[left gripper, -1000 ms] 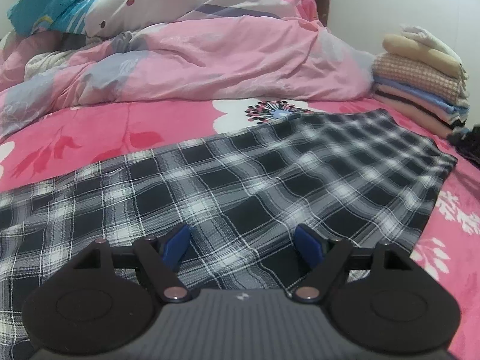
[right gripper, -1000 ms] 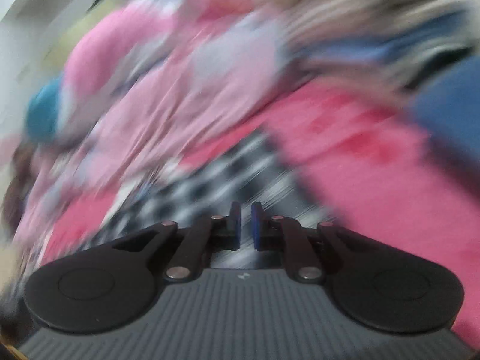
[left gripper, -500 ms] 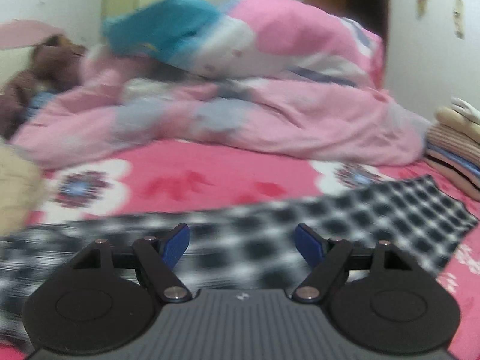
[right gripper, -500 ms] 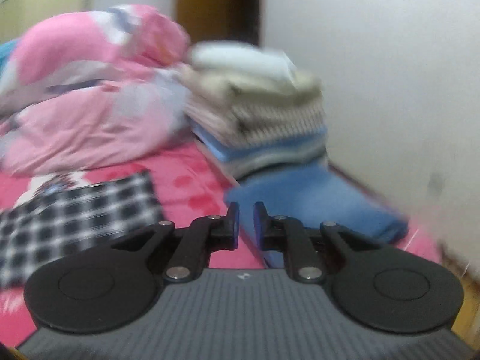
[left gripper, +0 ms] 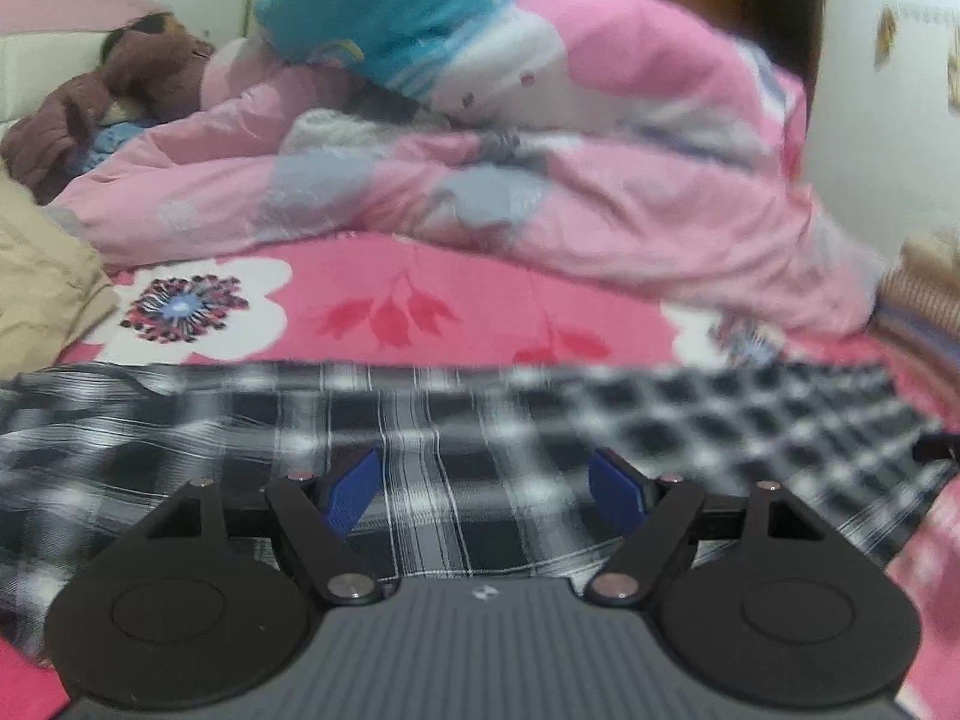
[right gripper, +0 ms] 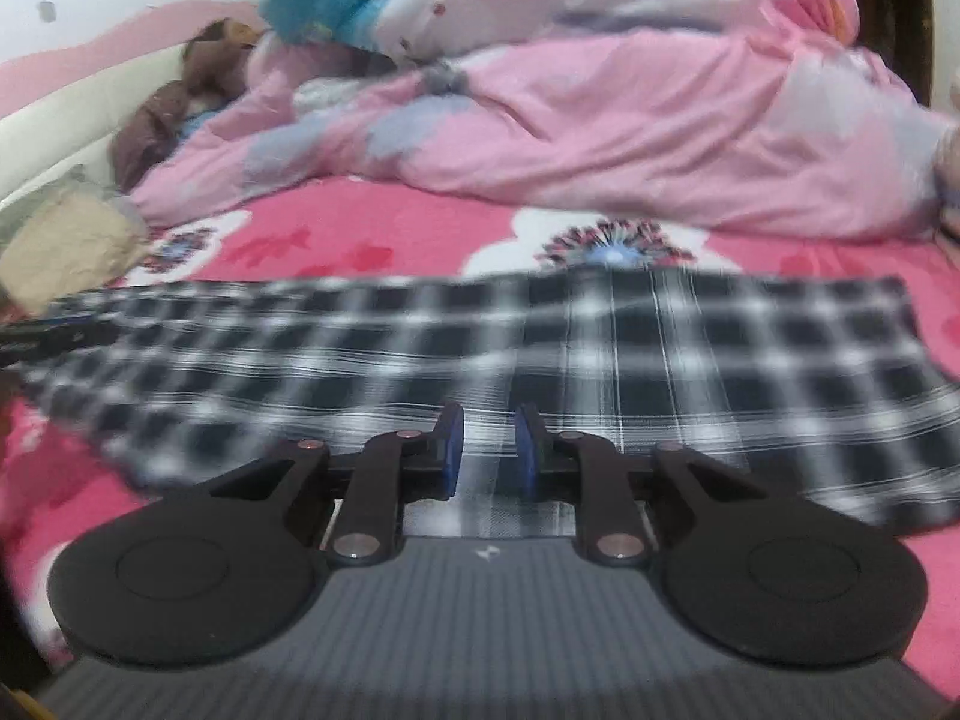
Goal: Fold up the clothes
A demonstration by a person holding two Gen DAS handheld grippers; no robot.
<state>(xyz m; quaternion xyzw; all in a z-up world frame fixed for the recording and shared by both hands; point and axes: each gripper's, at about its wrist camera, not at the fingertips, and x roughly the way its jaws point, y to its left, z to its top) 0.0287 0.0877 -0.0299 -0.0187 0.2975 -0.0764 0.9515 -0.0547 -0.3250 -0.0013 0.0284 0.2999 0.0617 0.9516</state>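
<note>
A black-and-white plaid garment lies spread flat across the pink floral bedsheet. In the left wrist view my left gripper hovers low over the garment's near part, its blue pads wide apart with nothing between them. The right wrist view shows the same garment stretching left to right. My right gripper hangs over its near edge; the blue pads stand a narrow gap apart and hold nothing. Both views are motion-blurred.
A bunched pink duvet with a teal pillow fills the far side of the bed. A brown plush toy and a beige cloth lie at the far left. A stack of folded clothes sits at the right.
Both views swung left: the left one now faces the duvet and the garment's middle. The right one turned from the folded stack and wall back to the garment, and its pads parted slightly.
</note>
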